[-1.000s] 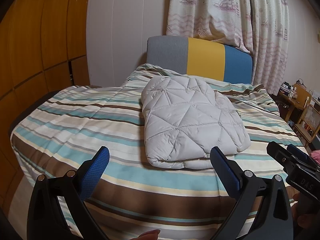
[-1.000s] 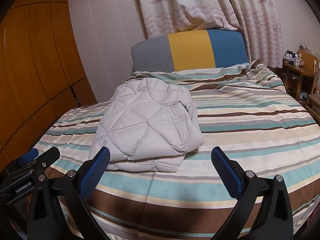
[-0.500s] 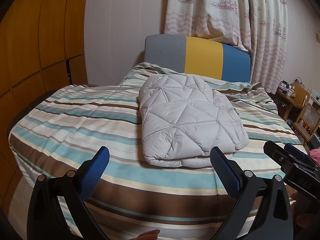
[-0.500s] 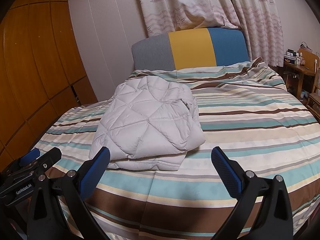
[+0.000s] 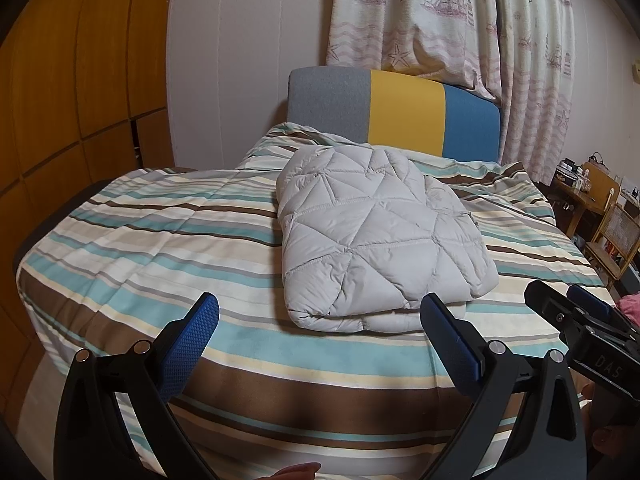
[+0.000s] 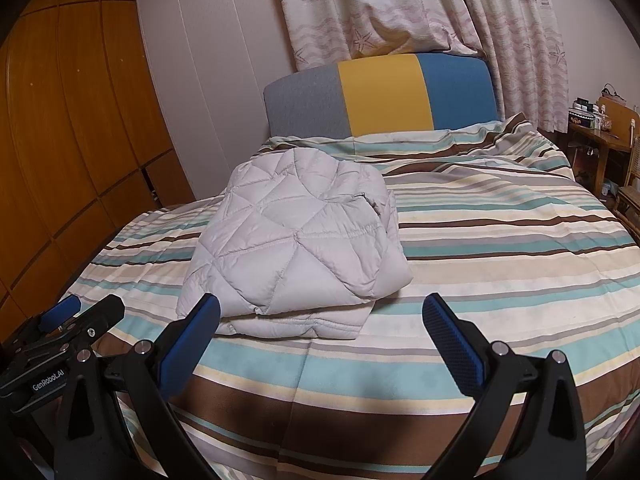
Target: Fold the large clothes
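The left tool (image 5: 318, 334) has its blue-padded fingers spread wide apart with nothing between them, hovering above the foot end of the bed (image 5: 120, 248); the right tool (image 6: 320, 334) is likewise wide apart and empty, and each shows in the other's view, side by side at the same end of the bed. Out from them lies the task's thing — a pale grey quilted jacket (image 5: 380, 236), already folded into a thick, compact bundle resting on the striped bedcover. From the left tool it sits at about twelve to one o'clock, its near folded edge just beyond the right-hand fingertip; from the right tool the jacket (image 6: 296, 248) lies toward eleven o'clock, its near corner just behind the left-hand fingertip. So the bundle sits roughly between the two tools and ahead of both, neither touching it. Its long axis runs away from the tools toward the grey, yellow and blue headboard (image 5: 400, 112) at twelve o'clock, with the curtains (image 5: 440, 20) hanging behind that. Neither hand looks clearly nearer, though the bundle sits more squarely before the left tool. Judging by the tidy stacked layers, the folding looks essentially done — any further move would likely be a final tuck or a retreat.
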A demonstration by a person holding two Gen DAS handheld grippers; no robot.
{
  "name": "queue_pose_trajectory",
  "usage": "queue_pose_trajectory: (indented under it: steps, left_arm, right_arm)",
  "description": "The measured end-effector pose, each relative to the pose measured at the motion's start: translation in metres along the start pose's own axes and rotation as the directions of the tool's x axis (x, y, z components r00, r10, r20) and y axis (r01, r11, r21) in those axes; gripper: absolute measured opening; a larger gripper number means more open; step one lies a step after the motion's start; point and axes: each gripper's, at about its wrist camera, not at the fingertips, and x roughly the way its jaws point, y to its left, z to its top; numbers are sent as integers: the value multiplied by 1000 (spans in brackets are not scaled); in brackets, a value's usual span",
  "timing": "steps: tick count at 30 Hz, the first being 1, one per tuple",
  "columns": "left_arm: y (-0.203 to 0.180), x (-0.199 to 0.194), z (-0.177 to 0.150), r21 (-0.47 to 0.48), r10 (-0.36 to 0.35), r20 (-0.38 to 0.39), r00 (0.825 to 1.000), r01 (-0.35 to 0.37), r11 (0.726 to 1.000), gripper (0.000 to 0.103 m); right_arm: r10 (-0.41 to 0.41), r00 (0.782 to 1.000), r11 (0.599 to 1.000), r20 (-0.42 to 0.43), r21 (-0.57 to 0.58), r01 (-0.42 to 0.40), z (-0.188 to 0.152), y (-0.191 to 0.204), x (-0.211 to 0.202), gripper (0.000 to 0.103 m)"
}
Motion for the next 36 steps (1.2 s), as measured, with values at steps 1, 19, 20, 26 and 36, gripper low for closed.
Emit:
queue_pose_trajectory:
  steps: [1,19,20,26,36]
  left_arm:
    - [0,0,0,0,1,0,1000,-1,1000,100]
    - [0,5,-1,16,3,-9,1000,-3,1000,100]
    - [0,6,-1,16,1,-13,1000,-1,1000,100]
    - [1,7,-2,21,6,-20,1000,-5,1000,100]
    - [-3,19,-3,14,-13,-52,999,13,1000,100]
  right_arm:
    - [2,1000,1000,-1,1,-2,0,0,0,101]
    - [-2,1000,1000,-10,4,2,-1,-2,3,101]
    - [-1,1000,1000,-10,4,1,-2,-2,3,101]
    - [-1,1000,1000,-15,3,1,-2,-2,4,101]
    - [-3,999,1000,-40,17,4,-5,-8,17,101]
